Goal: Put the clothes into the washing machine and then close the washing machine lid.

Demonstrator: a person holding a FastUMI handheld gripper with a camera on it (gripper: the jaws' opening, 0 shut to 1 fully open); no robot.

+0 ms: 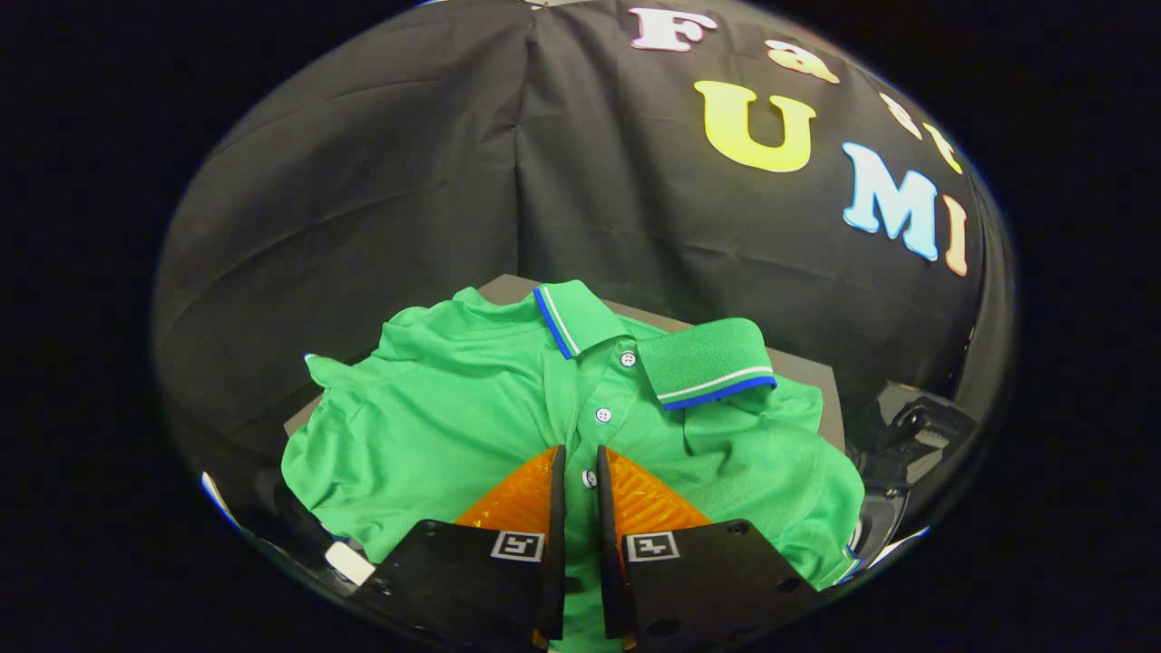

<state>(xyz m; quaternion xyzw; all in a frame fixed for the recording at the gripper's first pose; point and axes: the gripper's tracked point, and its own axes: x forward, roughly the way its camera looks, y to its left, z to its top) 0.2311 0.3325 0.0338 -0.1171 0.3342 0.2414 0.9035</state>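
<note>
Pickup is the step in hand, as I judge it — my gripper [580, 458] has its two orange fingers [521, 499] drawn to a narrow gap over the button placket of the green polo shirt [435, 417]. A strip of fabric and one button show between them; whether both pads truly press it I cannot tell. The shirt lies spread on a dark surface [803, 367], collar beyond my fingertips. Next I'd need a firm pinch, then a lift.
</note>
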